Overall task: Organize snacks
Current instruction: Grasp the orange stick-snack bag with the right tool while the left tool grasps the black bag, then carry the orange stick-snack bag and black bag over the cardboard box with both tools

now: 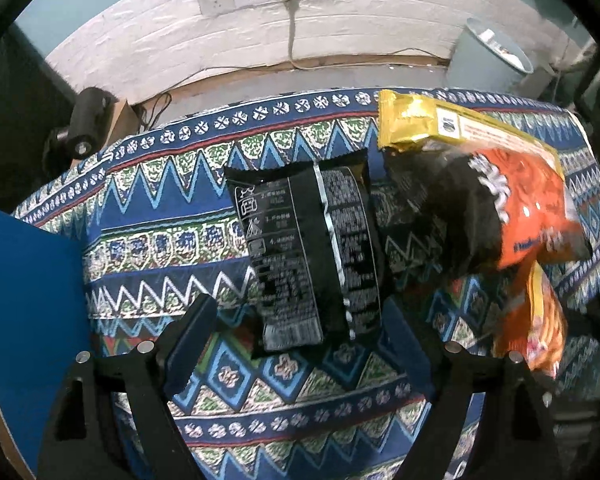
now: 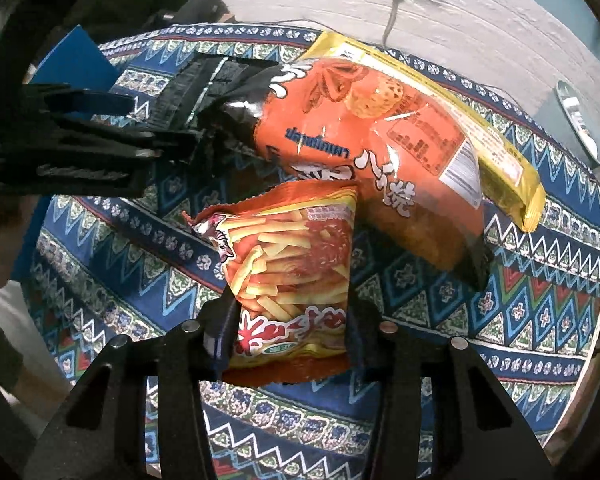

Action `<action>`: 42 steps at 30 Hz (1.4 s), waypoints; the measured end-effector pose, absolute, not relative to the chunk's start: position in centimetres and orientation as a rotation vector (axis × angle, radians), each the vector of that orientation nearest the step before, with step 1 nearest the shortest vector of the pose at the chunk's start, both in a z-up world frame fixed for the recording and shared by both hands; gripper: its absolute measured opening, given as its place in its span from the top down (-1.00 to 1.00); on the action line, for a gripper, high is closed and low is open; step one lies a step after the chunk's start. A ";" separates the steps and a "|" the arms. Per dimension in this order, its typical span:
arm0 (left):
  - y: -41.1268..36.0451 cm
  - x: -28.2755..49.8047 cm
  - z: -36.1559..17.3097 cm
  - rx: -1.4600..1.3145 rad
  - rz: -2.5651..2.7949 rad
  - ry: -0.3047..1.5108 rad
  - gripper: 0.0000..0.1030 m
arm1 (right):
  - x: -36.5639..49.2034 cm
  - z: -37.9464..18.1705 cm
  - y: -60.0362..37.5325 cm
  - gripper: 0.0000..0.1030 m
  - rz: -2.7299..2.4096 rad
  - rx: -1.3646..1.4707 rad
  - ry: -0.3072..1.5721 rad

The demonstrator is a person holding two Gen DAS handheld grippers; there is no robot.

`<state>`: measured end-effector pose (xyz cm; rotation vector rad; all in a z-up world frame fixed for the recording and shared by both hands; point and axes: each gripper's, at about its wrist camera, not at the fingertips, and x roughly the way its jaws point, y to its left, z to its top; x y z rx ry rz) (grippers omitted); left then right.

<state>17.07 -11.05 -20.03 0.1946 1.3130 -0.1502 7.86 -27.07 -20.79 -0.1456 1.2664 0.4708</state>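
Right wrist view: right tool (image 2: 286, 336) clamped on fries packet (image 2: 290, 276) just above the patterned tabletop (image 2: 540, 300); left tool (image 1: 296, 344), jaws apart, straddles black packet (image 1: 308, 248)—pick-up step; next, carry to the group.

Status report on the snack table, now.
Right tongs shut on fries bag. Left tongs open over black packet. Orange bag and yellow packet crowd close behind.
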 end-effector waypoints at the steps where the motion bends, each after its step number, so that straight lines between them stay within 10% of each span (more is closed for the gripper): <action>1: -11.1 17.3 -20.3 0.185 -0.145 1.318 -0.68 | 8.2 -20.5 -26.9 0.15 0.474 -0.143 1.265; 10: -10.8 18.7 -22.3 0.145 -0.149 1.345 -0.67 | 8.1 -20.4 -27.0 0.15 0.468 -0.137 1.251; 22: -10.0 16.0 -21.1 0.150 -0.207 1.304 0.31 | 8.3 -20.3 -25.9 0.15 0.455 -0.152 1.252; 42: -6.4 8.2 -17.9 0.204 -0.223 1.269 0.42 | 7.0 -16.8 -24.2 0.15 0.442 -0.156 1.175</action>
